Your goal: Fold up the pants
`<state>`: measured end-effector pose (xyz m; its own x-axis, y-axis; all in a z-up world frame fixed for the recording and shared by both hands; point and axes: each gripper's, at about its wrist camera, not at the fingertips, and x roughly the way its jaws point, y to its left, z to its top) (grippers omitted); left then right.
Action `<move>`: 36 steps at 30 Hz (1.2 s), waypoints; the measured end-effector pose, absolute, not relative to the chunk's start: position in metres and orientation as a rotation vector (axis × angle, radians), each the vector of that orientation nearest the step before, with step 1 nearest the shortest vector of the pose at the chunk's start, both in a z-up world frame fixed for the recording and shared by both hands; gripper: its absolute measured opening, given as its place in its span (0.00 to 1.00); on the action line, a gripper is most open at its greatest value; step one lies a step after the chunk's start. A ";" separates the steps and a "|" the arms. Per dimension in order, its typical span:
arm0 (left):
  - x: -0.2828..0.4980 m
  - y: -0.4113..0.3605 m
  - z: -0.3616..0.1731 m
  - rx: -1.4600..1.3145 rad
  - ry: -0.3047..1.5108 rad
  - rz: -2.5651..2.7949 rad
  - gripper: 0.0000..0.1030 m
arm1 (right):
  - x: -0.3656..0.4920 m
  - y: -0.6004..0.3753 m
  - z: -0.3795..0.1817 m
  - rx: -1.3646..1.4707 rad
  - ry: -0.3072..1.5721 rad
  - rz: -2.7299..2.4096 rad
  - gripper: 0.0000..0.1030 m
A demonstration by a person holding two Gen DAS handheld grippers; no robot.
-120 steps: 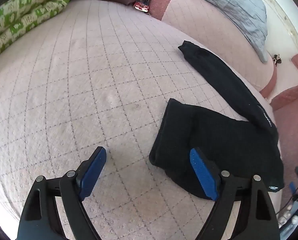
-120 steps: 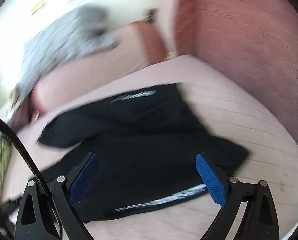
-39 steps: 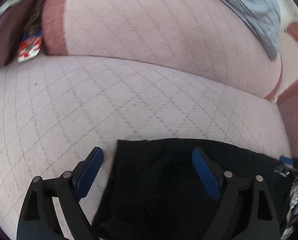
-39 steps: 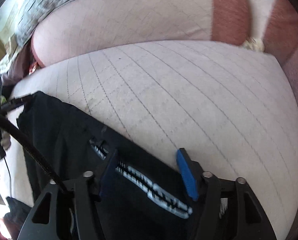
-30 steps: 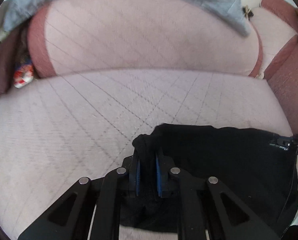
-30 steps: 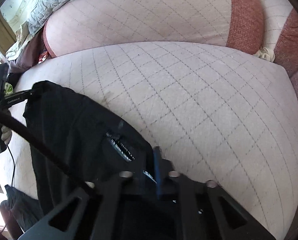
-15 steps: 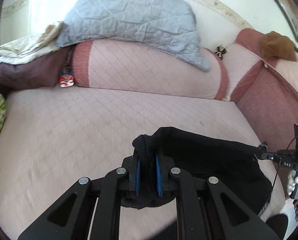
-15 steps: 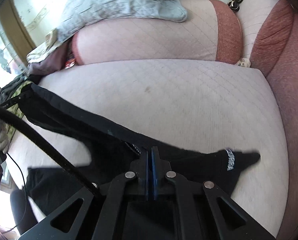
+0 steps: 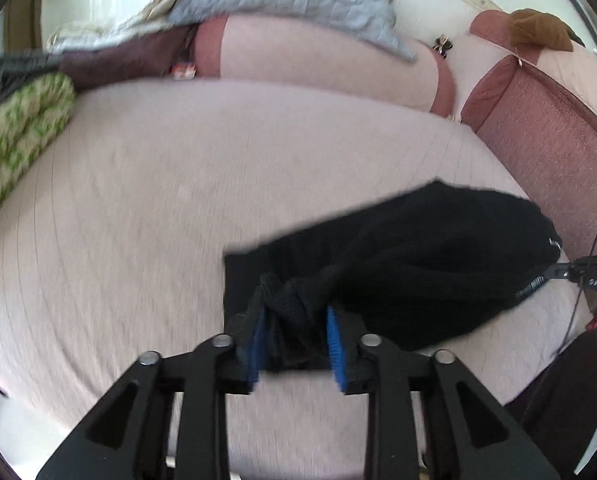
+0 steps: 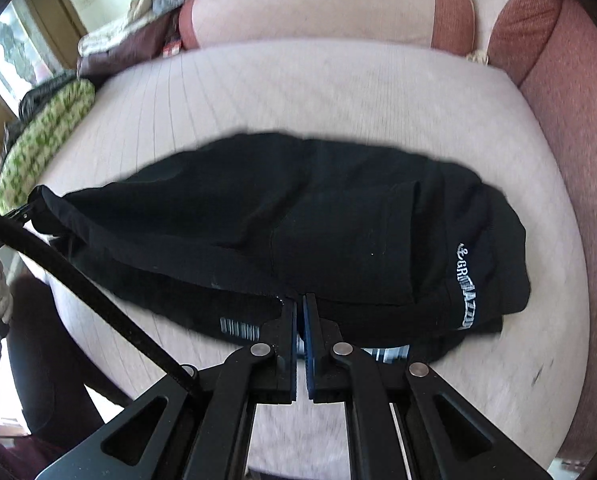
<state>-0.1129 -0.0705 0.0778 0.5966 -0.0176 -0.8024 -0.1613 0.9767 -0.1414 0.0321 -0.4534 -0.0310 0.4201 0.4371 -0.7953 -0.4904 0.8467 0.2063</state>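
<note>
Black pants point(image 10: 318, 220) with white lettering lie folded across the pink quilted sofa seat point(image 10: 338, 88). My right gripper point(image 10: 300, 312) is shut on the pants' near edge by the waistband. In the left wrist view my left gripper point(image 9: 296, 332) has its blue pads a little apart with a bunched end of the pants point(image 9: 398, 252) between them; the cloth is slack and rests on the seat point(image 9: 138, 200). The right gripper point(image 9: 578, 272) shows at the far right edge of that view.
A green patterned blanket point(image 9: 14, 136) lies at the seat's left end. A grey quilted blanket point(image 9: 290, 4) hangs over the backrest. A red armrest point(image 9: 546, 136) bounds the seat on the right. A small red packet point(image 9: 183, 69) sits at the back.
Both grippers lowered the lifted pants back onto the seat, now folded over. My left gripper's jaws have parted from fully pinched. The right gripper stays pinched.
</note>
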 end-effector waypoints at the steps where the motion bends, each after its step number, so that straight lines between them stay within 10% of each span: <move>1: -0.120 -0.071 0.078 -0.220 0.933 0.093 0.39 | 0.027 -0.453 -0.038 -0.075 0.989 0.579 0.04; 9: -0.170 -0.046 0.104 -0.315 0.865 0.172 0.61 | -0.009 -0.451 -0.044 -0.222 0.960 0.517 0.24; 28: -0.144 0.055 0.080 -0.661 0.635 0.434 0.62 | -0.044 -0.122 0.017 -0.332 0.829 1.113 0.42; 36: -0.145 0.061 0.074 -0.743 0.608 0.379 0.62 | -0.036 -0.117 0.013 -0.319 0.843 1.069 0.12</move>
<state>-0.1448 0.0606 0.0738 0.7650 0.1086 -0.6348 -0.5222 0.6816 -0.5126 -0.0357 -0.1170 0.0129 0.2145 0.6392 -0.7385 -0.8671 0.4727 0.1573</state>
